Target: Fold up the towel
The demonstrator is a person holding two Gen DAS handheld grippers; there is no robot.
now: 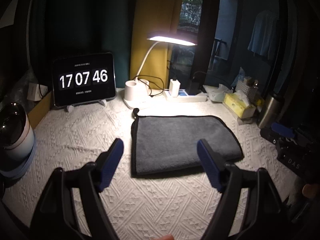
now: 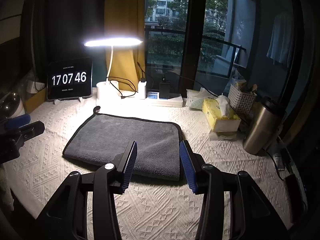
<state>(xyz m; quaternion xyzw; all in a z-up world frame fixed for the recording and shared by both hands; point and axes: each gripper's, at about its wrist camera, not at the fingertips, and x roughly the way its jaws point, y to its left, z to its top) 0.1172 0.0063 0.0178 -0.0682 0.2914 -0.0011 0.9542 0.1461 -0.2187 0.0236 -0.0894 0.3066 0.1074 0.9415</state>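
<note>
White textured bench [image 2: 160,210] carries the grey black-edged microfibre towel [image 2: 124,140], long axis crosswise; right gripper [image 2: 158,160] nearer, left gripper [image 1: 160,160] beside; both jaws released.

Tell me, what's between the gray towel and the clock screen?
Only bare white tablecloth lies between the towel and the clock screen, seen in both wrist views. The lamp base stands off to the side.

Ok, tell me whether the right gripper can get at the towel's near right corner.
Probably yes: the right gripper is open, that corner of the towel lies just ahead of it, and nothing sits between.
</note>
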